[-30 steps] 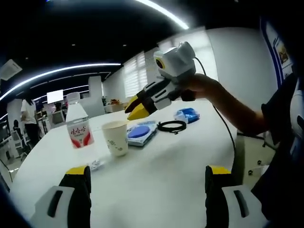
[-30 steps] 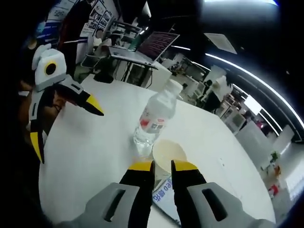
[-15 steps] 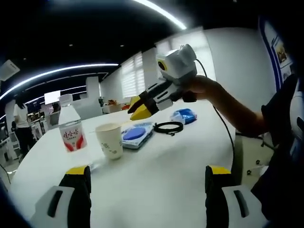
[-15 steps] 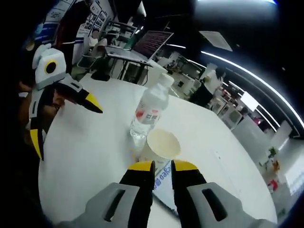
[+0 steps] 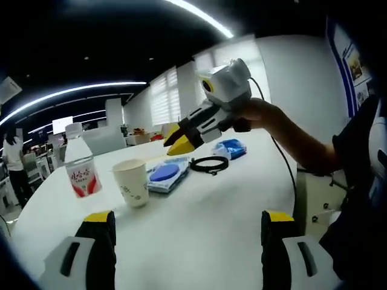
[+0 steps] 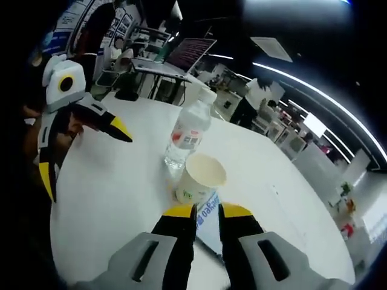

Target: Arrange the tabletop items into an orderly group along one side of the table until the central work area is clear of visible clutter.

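Note:
A clear water bottle (image 5: 78, 170) with a red label stands on the white table (image 5: 199, 211), with a paper cup (image 5: 133, 182) beside it. To their right lie a flat blue-and-white package (image 5: 163, 174), a black coiled cable (image 5: 209, 163) and a small blue packet (image 5: 232, 147). My left gripper (image 5: 186, 226) is open and empty above the near table edge. A hand holds my right gripper (image 5: 179, 142) in the air above the package, jaws together. In the right gripper view, my right gripper (image 6: 208, 211) is shut just short of the cup (image 6: 200, 178), the bottle (image 6: 188, 136) stands behind it, and the left gripper (image 6: 81, 156) is open at the left.
The person's arm (image 5: 296, 142) reaches in from the right. The table's right edge (image 5: 295, 181) drops off near the body. A laptop (image 6: 188, 54) sits on another desk behind, and people stand far back in the office. Bare tabletop (image 6: 109, 193) lies between the two grippers.
The right gripper has drawn back a little from the cup, which now shows whole. The left view has swung right, so bottle and cup sit further left. The items themselves have not moved.

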### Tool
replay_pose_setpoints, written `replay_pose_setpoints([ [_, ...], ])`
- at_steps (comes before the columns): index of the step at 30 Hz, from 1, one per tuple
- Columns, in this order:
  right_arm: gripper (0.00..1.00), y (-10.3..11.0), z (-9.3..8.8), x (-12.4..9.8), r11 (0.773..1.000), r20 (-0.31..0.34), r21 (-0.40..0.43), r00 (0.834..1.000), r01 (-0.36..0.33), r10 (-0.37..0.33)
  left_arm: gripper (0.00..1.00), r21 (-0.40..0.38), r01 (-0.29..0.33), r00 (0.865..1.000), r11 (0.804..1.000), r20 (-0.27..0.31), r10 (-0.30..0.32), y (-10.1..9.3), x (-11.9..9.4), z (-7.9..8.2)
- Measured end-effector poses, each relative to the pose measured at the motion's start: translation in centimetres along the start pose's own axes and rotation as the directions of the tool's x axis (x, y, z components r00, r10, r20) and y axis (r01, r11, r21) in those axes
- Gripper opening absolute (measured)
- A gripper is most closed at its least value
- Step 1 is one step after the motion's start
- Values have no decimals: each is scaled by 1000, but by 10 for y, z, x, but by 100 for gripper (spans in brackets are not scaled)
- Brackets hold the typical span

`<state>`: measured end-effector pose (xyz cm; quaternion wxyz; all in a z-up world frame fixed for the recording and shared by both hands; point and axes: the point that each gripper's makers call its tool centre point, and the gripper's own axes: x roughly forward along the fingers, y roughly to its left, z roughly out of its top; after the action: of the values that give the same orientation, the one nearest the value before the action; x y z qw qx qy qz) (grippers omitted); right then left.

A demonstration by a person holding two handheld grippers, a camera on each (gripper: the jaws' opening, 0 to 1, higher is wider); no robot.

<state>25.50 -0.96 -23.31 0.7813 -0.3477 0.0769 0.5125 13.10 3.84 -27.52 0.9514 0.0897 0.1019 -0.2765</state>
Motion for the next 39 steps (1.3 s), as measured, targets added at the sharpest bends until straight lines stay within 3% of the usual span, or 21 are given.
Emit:
replay_pose_setpoints([
  [39, 13, -7, -49, -42, 995, -36, 72, 997, 66, -63, 98, 12, 52, 998, 999, 39, -53, -24, 28, 18],
])
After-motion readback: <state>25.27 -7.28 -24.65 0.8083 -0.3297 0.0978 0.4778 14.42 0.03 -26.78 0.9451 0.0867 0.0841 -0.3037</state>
